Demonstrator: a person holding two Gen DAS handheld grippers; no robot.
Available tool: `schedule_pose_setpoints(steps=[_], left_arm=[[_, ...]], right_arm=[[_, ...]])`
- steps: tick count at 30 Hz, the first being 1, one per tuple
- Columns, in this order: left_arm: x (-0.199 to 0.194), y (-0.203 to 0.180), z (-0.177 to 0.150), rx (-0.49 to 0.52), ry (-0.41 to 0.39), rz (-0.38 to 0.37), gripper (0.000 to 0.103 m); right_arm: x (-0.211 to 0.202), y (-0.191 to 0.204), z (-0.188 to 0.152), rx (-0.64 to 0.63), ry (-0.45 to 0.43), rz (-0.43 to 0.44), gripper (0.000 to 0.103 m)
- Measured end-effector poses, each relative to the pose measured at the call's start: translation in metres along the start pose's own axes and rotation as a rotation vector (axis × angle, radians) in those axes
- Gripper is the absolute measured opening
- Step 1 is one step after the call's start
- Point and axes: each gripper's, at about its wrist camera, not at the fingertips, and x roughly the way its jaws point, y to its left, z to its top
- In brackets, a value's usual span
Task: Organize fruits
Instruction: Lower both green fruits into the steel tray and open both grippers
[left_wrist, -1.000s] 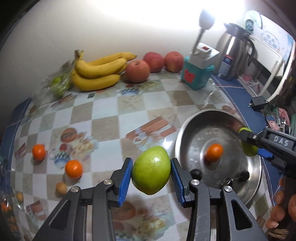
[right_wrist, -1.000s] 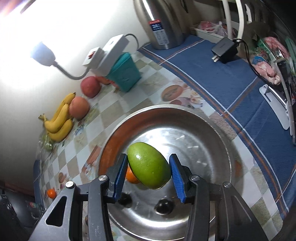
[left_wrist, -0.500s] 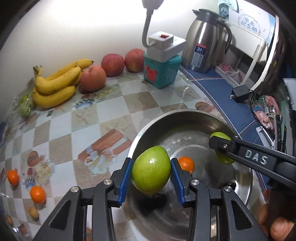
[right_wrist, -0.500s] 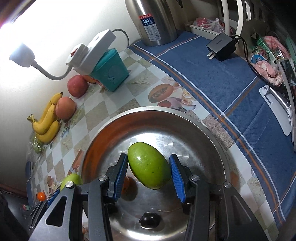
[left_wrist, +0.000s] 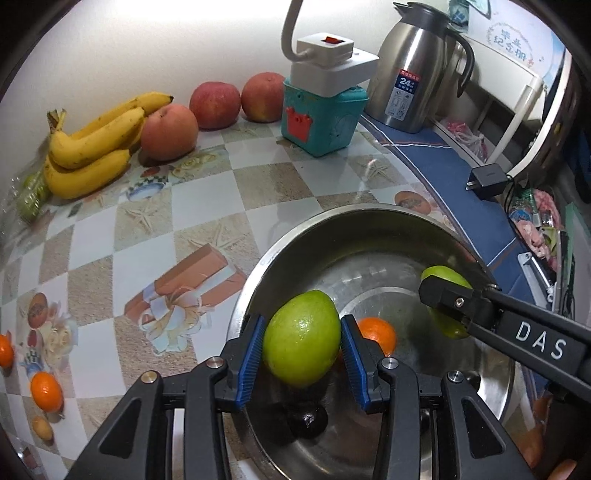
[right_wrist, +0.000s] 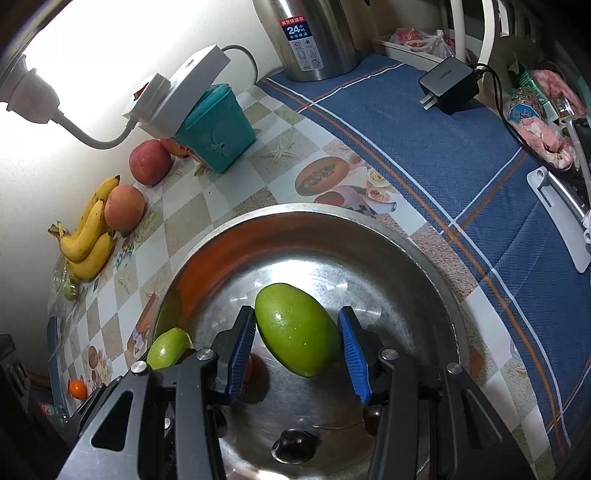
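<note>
Over the steel bowl (left_wrist: 325, 236), the left gripper (left_wrist: 302, 349) clenches one green mango (left_wrist: 301, 338) at its 8 o'clock side; the right gripper (right_wrist: 297, 341) clenches another green mango (right_wrist: 297, 328) near centre. An orange (left_wrist: 380, 332) and a dark fruit (right_wrist: 293, 445) lie inside.

Green mangoes (left_wrist: 301, 338), silver bowl (left_wrist: 332, 229), yellow bananas (left_wrist: 92, 147), checkered beige-white tablecloth (left_wrist: 207, 206).

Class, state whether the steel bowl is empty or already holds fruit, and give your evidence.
Not empty. An orange and a dark fruit lie on the steel bowl's bottom; the two green mangoes above it remain gripped.
</note>
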Motion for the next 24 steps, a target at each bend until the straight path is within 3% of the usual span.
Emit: schedule_pose_setpoints(steps=[24], left_arm=[[0.0, 0.026, 0.006, -0.089, 0.0, -0.004, 0.047]], right_arm=[[0.002, 0.016, -0.004, -0.059, 0.009, -0.007, 0.047]])
